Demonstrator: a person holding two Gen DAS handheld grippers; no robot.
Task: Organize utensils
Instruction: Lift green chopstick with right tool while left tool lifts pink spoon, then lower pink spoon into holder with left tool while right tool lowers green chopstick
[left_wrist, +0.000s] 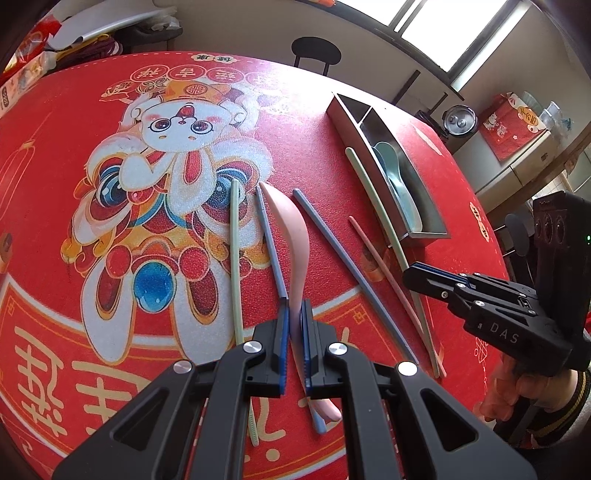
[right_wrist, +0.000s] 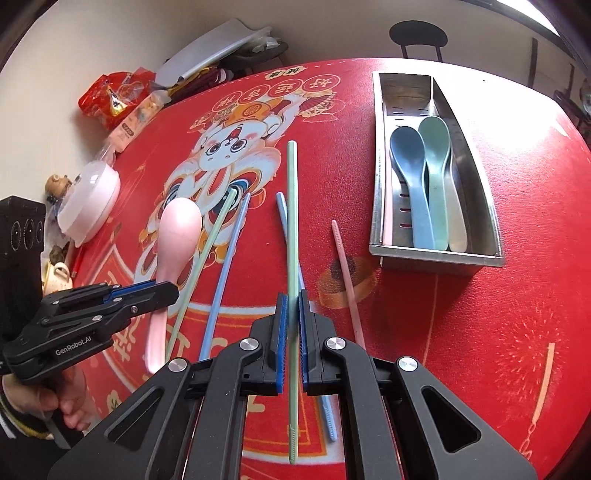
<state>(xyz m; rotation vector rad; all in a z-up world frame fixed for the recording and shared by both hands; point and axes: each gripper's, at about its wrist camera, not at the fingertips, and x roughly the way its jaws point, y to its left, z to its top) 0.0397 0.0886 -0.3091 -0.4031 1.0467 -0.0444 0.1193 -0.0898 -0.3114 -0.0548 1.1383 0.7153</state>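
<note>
Spoons (right_wrist: 428, 184) in tray (right_wrist: 376, 206), right view only.

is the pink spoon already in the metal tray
No, the pink spoon is clamped in the left gripper above the table, outside the metal tray.

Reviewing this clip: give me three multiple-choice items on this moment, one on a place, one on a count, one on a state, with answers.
1. Where do the blue spoon and green spoon lie?
A. on the red mat
B. in the metal tray
C. in the white lidded bowl

2. How many spoons lie in the tray?
A. one
B. three
C. five

3. What are the right tongs doing?
A. shut on the green chopstick
B. open over the tray
C. shut on a blue chopstick

Answers: 1 B, both rest between the tray walls. 2 B, blue, green and a pale one lie side by side. 3 A, the pads clamp the green stick.
</note>
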